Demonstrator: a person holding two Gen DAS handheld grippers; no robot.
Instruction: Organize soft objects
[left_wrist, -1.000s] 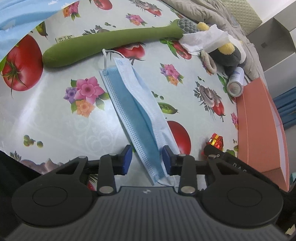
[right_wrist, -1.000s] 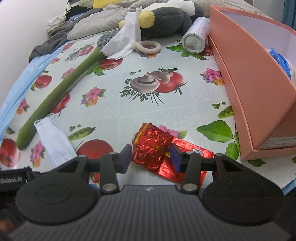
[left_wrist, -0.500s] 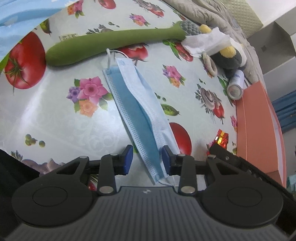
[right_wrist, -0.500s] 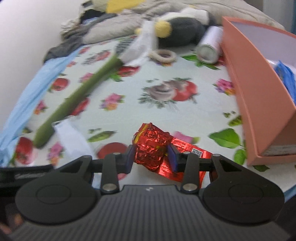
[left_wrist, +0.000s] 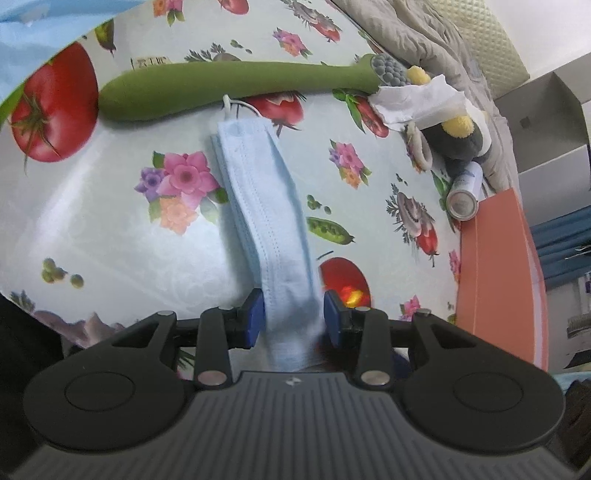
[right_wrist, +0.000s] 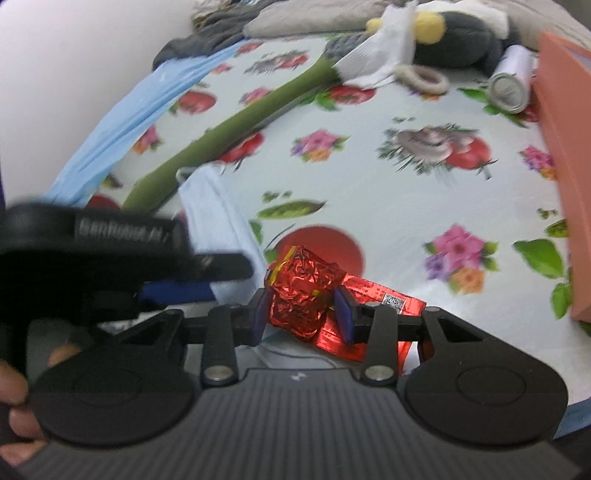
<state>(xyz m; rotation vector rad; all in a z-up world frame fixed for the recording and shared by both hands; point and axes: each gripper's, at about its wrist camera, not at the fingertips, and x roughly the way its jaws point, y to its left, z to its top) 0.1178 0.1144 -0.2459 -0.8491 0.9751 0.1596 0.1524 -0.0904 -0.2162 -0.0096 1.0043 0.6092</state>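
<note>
A pale blue face mask lies lengthwise on the flowered tablecloth. Its near end runs between the blue pads of my left gripper. The mask fills almost the whole gap, and I see no squeeze on it. In the right wrist view the same mask leads under the left gripper's black housing. My right gripper is shut on a crumpled red foil wrapper, whose flat tail trails to the right. A long green plush lies just beyond the mask.
An orange box stands open along the right edge. At the far end lie a dark plush toy, a white tissue, a ring and a can on its side. Blue cloth borders the left. A hand shows bottom left.
My right gripper closed onto the red wrapper and swung left with it, close to the left gripper. The left view rolled slightly, and the mask now fills the gap between its pads.
</note>
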